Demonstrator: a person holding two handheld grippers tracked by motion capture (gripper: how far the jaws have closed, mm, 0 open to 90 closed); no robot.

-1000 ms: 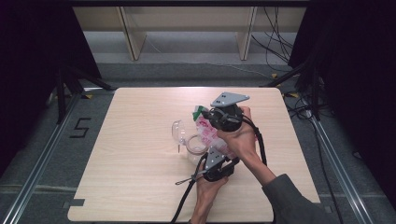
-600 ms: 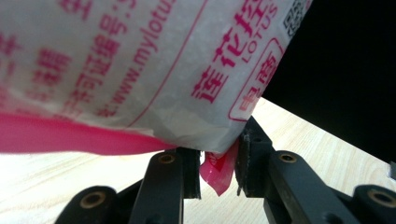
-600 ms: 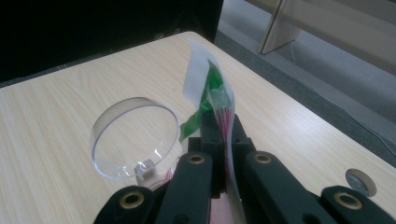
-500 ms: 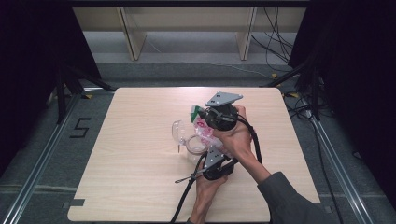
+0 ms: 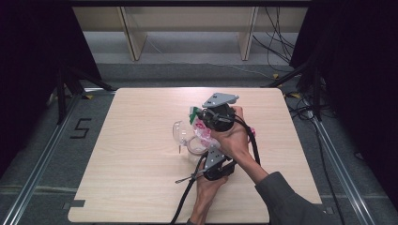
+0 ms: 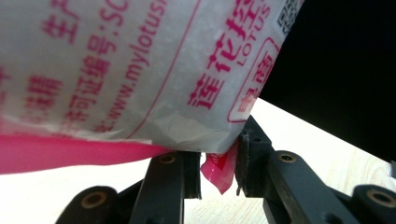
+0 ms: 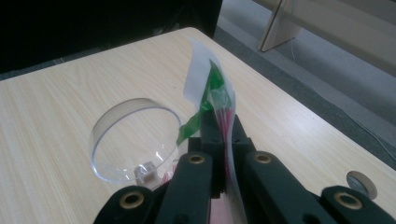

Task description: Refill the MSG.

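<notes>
Packet of white granules with pink print held over middle of table, above clear plastic cup; right gripper jaws closed tight on packet's top edge by green strip; left gripper jaws part-closed around pink bottom corner, which sits between them, contact unclear; both hands close together, right hand over left; packet looks tilted toward cup; judged: packet lifted and positioned, opening or pouring likely not done; cup looks nearly empty, small bit at bottom
</notes>
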